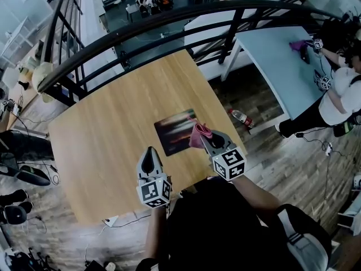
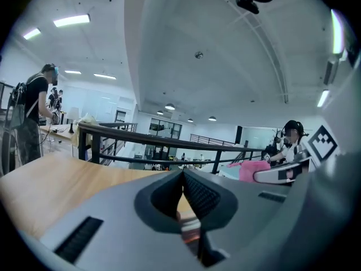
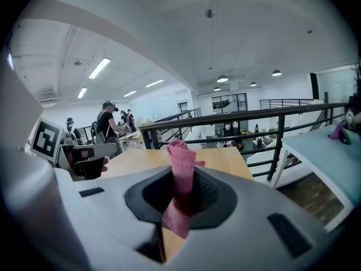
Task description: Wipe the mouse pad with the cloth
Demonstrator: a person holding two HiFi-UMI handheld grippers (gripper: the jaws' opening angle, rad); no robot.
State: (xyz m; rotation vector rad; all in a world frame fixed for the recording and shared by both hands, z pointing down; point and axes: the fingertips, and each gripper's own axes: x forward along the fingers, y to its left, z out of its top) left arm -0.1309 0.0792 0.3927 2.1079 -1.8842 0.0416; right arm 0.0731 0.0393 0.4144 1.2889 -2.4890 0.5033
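Mouse pad (image 1: 175, 131) flat on the wooden tabletop (image 1: 107, 145), ahead and right of the pressed-together, empty fingers of the left gripper (image 1: 150, 151). Pink cloth (image 3: 181, 171) pinched between the right gripper (image 1: 205, 140) fingers, bunched past their tips, over the pad's right edge.

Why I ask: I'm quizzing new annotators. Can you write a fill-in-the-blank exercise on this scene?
1. The right gripper is shut on a ____ cloth.
2. The left gripper is shut, with ____ between its jaws.
3. The mouse pad lies on a ____ table.

Missing words: pink; nothing; wooden.
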